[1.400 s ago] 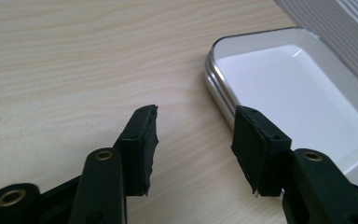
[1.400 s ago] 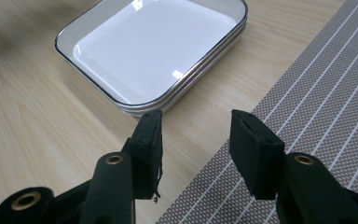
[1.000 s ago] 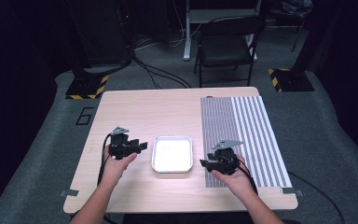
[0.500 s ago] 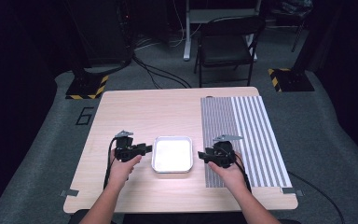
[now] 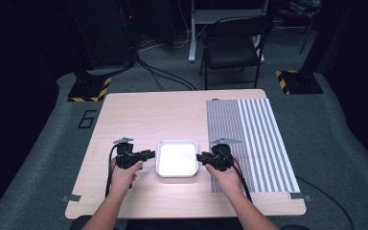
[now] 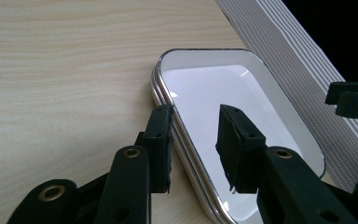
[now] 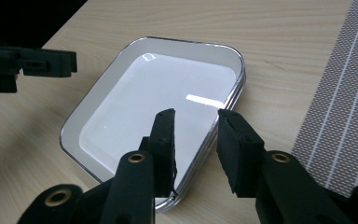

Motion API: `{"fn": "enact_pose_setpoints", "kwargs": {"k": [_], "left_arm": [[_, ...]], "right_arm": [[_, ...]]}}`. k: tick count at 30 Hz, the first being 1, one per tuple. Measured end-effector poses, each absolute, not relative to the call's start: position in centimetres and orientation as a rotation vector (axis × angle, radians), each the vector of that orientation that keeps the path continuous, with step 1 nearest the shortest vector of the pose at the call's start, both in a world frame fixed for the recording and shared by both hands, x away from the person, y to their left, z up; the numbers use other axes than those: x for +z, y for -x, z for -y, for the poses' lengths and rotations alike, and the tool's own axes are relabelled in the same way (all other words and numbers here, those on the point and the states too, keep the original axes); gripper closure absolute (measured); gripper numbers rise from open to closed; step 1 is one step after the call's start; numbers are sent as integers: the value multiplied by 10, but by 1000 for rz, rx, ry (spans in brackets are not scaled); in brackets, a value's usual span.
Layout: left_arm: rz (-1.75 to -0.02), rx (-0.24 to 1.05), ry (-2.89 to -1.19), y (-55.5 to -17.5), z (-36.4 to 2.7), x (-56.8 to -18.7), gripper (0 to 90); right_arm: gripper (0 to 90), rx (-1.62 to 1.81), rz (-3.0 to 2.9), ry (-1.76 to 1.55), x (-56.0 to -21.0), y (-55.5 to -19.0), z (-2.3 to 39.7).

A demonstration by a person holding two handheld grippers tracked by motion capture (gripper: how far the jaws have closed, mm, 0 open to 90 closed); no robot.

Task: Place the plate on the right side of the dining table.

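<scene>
White tray between both claws.

In the left gripper view, the near corner of the white tray is cut off by the bottom edge of the frame, and a part of its rim is hidden behind the left gripper. The right gripper at the right edge is cut off too. In the high view, whether the pads touch the rim is too small to tell.
</scene>
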State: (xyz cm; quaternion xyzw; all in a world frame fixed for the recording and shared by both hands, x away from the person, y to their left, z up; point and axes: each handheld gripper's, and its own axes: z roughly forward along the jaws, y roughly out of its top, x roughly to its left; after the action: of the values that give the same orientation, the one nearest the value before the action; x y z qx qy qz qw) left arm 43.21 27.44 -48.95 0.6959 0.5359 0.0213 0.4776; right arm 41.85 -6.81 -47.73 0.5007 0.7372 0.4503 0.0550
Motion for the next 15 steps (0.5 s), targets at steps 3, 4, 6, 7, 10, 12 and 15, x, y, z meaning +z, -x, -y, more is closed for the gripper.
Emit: {"fn": "enact_pose_setpoints", "kwargs": {"k": [3,4,6,7,10,12,15], "left_arm": [[-1301,53,-1707,-433,-274,-492,662],[-1302,48,-1707,-434,-273,-494,665],[-1315,25,-1697,-434,-272,-496,672],[-1306,28,-1705,-434,-273,-496,679],[-1307,16,-1708,-433,-272,-497,689],[-1310,18,-1703,-433,-272,-498,689],[-1328,17,-1689,-433,-272,-499,683]], "right_arm": [[688,1401,-2219,-1564,-479,-420,66],[696,1421,-2205,-1588,-480,-422,65],[701,1441,-2193,-1598,-482,-424,65],[706,1446,-2192,-1608,-483,-425,65],[714,1449,-2193,-1632,-485,-427,64],[715,1451,-2192,-1639,-486,-427,64],[715,1453,-2199,-1683,-490,-429,63]]}}
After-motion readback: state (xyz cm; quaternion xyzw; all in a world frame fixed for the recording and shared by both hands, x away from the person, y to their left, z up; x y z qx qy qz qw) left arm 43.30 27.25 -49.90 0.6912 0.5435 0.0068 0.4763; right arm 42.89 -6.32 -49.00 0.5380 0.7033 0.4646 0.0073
